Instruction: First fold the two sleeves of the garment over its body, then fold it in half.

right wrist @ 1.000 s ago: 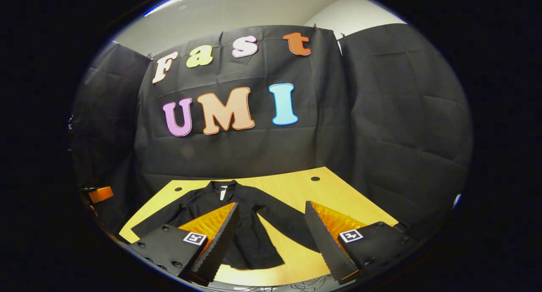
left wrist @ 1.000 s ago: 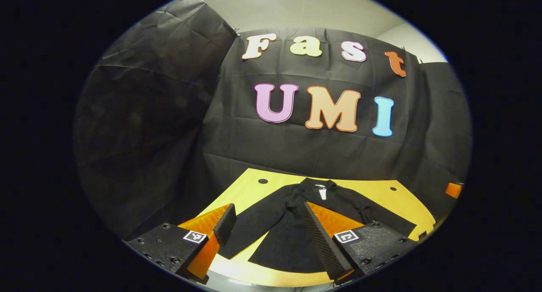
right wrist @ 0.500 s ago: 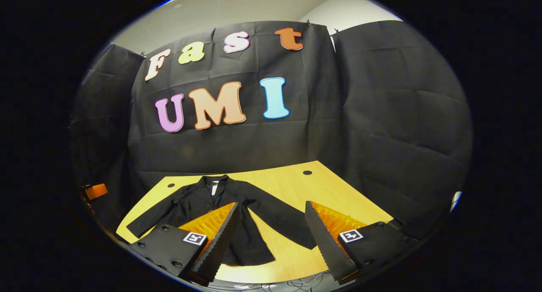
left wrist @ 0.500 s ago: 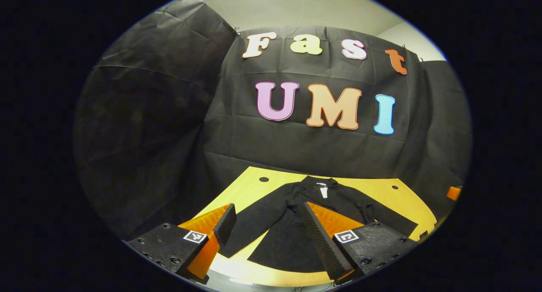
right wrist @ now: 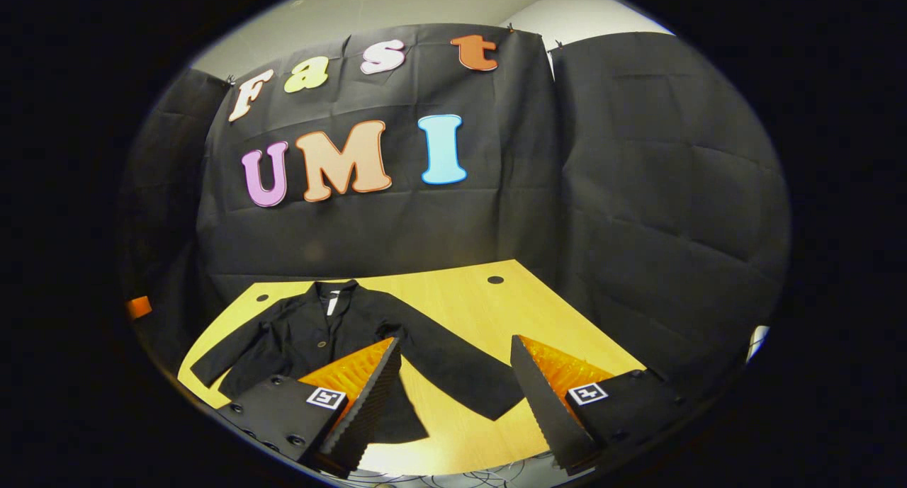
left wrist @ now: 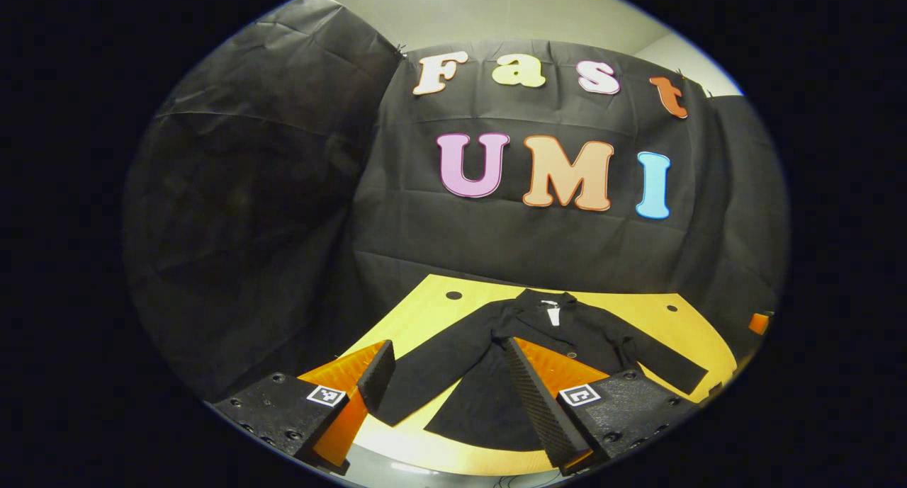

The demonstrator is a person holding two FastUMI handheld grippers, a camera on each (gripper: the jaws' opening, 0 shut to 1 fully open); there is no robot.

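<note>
The black garment (left wrist: 538,353) lies flat, sleeves spread, on the yellow counter (left wrist: 418,318) in the lower middle of the frame; both the left claw (left wrist: 453,396) and right claw (right wrist: 453,396) gape empty, apparently above it.

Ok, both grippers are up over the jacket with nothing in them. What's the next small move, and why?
Probably lower the right gripper onto the cuff of the sleeve that lies ahead between its open fingers. The jacket is spread flat on the table with both sleeves out to the sides, so no fold has begun. The left gripper is open too, near the other sleeve.
</note>
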